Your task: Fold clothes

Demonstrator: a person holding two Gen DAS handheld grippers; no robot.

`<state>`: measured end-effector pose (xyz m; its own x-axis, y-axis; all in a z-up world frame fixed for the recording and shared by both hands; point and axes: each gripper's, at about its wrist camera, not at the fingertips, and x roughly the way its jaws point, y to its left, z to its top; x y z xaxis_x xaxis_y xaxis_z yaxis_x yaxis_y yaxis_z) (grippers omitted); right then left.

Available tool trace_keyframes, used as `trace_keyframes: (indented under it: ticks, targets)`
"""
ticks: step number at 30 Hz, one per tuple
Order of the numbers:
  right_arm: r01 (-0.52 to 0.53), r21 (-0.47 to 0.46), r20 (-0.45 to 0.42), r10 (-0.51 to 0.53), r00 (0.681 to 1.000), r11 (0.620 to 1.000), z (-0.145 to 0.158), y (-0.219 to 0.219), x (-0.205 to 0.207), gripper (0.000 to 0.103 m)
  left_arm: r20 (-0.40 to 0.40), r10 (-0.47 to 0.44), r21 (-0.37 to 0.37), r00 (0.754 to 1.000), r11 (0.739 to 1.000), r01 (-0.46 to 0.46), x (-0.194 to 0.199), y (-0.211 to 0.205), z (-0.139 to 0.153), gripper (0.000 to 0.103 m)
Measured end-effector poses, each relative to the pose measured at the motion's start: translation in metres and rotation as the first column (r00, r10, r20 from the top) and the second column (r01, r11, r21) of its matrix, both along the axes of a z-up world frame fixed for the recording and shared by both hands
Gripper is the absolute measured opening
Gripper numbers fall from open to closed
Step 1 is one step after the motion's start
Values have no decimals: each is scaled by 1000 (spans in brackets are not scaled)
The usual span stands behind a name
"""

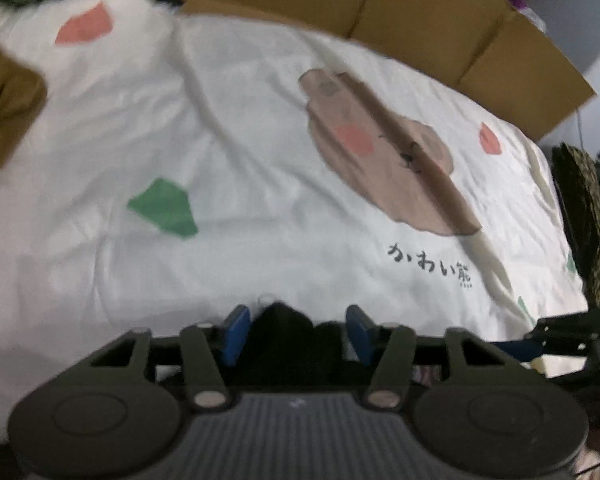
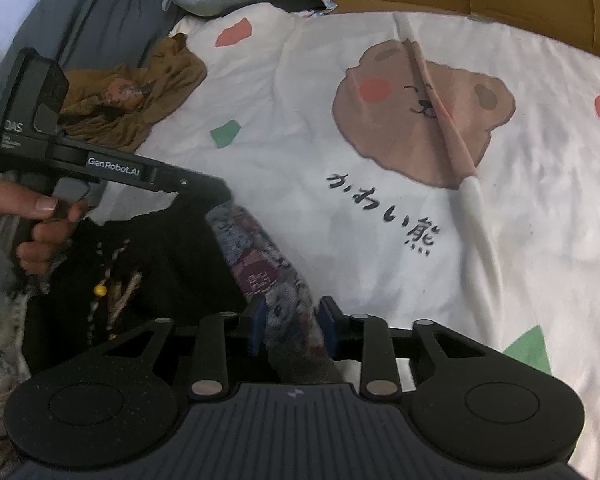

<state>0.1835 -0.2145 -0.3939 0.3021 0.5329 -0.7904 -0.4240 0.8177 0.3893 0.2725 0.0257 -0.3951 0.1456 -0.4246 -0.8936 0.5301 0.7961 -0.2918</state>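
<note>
Bear-print bedspread (image 2: 380, 240) underneath; both tongs clamped on black garment (image 2: 160, 248): left tongs (image 1: 298, 332) at 9 o'clock, right tongs (image 2: 292, 322) on patterned edge. Uneven pull probably skews fold.

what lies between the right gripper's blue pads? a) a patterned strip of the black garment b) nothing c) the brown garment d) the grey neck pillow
a: in the right wrist view the right gripper has the black garment's patterned strip running between its blue pads.

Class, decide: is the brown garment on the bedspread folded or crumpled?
Crumpled: the brown garment lies bunched in irregular wrinkles on the bedspread, with no flat, squared edges.
</note>
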Motion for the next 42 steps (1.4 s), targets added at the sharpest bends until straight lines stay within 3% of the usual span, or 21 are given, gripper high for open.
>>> trace_keyframes:
  ticks: [1,3,8,13,20,21,23,24,35,42]
  targets:
    - [3,-6,-4,-3,1000,1000,-2,1,1,19,-23,22,-6,999,1000,-22,1,2,-2,46]
    - [2,1,-29,-2,1000,1000,-7,3,4,16,-40,34,-9,999,999,-35,-1,3,-2,43]
    - [-27,17,-34,27,999,999,-7,7,-1,4,-69,-38,20,997,999,40,-5,1,-1,35]
    - [-64,21,-11,65,998,998,-3,12,-11,3,-76,-98,24,992,995,100,-7,-3,1,39]
    - [-138,17,10,138,990,990,3,25,-26,3,-180,4,-38,984,999,-11,8,2,-17,43]
    - [-147,17,11,147,989,989,3,27,-28,3,-185,1,-38,983,999,-9,8,2,-18,35]
    - [-155,16,11,155,988,988,3,29,-31,3,-193,-5,-37,981,999,-2,7,2,-18,11]
    - [-157,15,10,157,988,988,2,30,-32,3,-197,-9,-39,980,999,1,5,4,-18,9]
    - [-146,23,-1,146,989,989,5,26,-30,5,-154,-7,-33,988,999,2,-24,43,9,7]
    - [-134,56,5,134,991,989,18,20,-24,11,-64,-22,-28,998,999,21,-50,62,20,7]
